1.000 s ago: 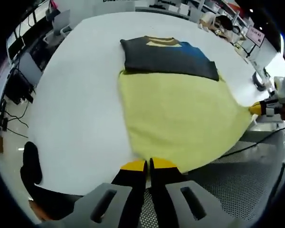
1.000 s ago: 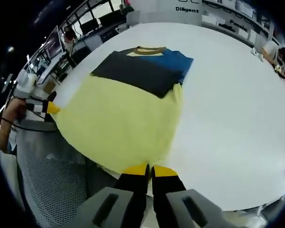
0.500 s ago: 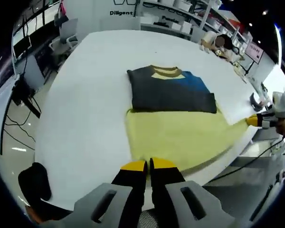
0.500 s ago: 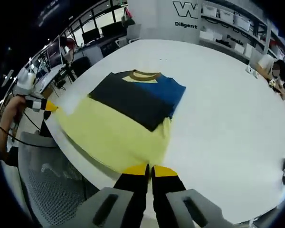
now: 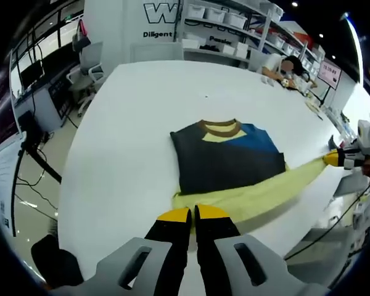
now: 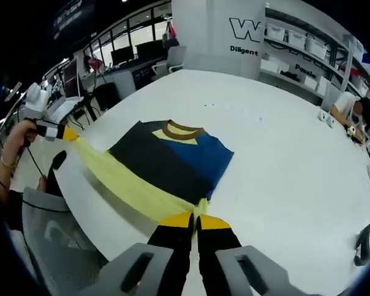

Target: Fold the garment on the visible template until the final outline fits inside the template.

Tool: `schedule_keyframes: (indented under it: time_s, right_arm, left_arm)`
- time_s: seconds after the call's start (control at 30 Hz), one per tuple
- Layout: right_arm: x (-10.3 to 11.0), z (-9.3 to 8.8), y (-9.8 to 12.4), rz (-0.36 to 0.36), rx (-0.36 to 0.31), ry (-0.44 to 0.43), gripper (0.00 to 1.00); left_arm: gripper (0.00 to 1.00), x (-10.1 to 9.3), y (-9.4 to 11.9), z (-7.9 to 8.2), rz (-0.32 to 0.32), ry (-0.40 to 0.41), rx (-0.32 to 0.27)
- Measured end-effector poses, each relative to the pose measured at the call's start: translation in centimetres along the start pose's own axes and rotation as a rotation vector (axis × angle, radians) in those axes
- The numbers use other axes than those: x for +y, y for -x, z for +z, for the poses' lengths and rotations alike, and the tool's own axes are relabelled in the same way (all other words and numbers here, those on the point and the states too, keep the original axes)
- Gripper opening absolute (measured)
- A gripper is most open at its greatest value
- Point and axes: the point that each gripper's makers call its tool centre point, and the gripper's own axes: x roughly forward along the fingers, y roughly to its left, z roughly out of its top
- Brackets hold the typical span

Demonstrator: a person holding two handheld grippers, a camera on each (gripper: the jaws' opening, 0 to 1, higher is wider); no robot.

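— How far along is it?
— I'm gripping the garment's [image 5: 228, 161] yellow hem [image 5: 246, 200] in both jaws, closed, lifting it above the white surface [image 5: 129, 142]. Sides look folded; this bottom fold isn't laid down yet.
— Template?
— Can't tell.

Bare white table [image 5: 129, 135] surrounds the garment [image 5: 228, 157] widely.

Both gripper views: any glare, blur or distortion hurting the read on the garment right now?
Left gripper view: garment sharp, strong fisheye bending the white table, even overhead light, no harsh shadows. Right gripper view: garment also sharp, mild brightness on the table, background shelves soft, curved.
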Motion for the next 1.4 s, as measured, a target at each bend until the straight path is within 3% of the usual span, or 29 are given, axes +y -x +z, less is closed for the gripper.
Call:
schedule_keyframes:
  time_s: [0.23,0.63,1.03,1.4]
  right_arm:
    - [-0.6,2.3,-1.0,-0.008,-0.024,0.023,0.00]
    - [-2.7,6.1,-3.8,-0.032,-0.037,0.083,0.00]
    - [-5.0,8.0,-7.0,-0.040,-0.039,-0.013,0.00]
    - [-6.2,8.3,-10.3,-0.041,-0.010,-0.055,0.00]
  left_arm:
    - [0.03,0.3,-1.1,3.3,0.003,-0.010,-0.043]
    - [0.03,1.9,-4.4,6.9,0.017,0.013,-0.051]
    - [0.03,3.0,-8.7,10.2,0.024,0.015,-0.053]
    - [0.03,4.0,-12.4,10.7,0.022,0.045,-0.031]
